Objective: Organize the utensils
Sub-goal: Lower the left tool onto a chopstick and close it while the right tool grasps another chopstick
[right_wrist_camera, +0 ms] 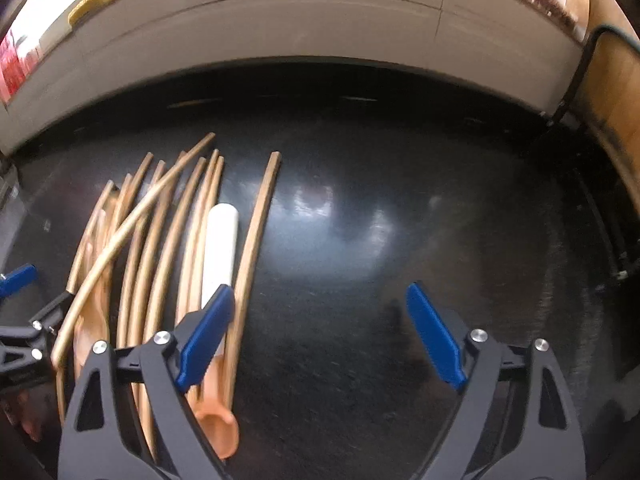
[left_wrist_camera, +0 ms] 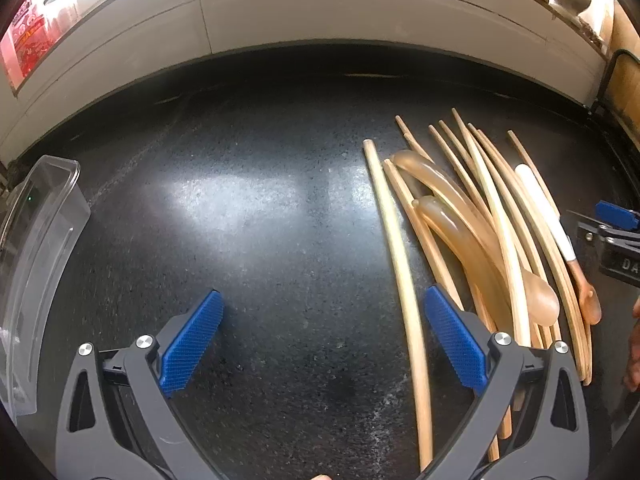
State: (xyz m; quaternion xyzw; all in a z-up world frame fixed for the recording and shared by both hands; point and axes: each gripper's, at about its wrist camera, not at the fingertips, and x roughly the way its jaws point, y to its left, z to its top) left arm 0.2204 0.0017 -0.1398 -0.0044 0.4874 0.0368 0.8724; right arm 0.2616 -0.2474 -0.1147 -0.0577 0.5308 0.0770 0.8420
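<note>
Roughly ten wooden chopsticks (left_wrist_camera: 404,248), overlap obscuring the exact count; two translucent spoons (left_wrist_camera: 472,240); one white-handled spoon (left_wrist_camera: 540,204); one clear plastic container (left_wrist_camera: 36,248); two grippers.

Each gripper (left_wrist_camera: 324,340) (right_wrist_camera: 320,336) has black angular arms, silver screws and ribbed blue pads (left_wrist_camera: 192,344).

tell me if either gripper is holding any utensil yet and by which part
Nothing is held. The left gripper and right gripper both stand open over the dark counter, beside the pile of chopsticks and spoons.
</note>
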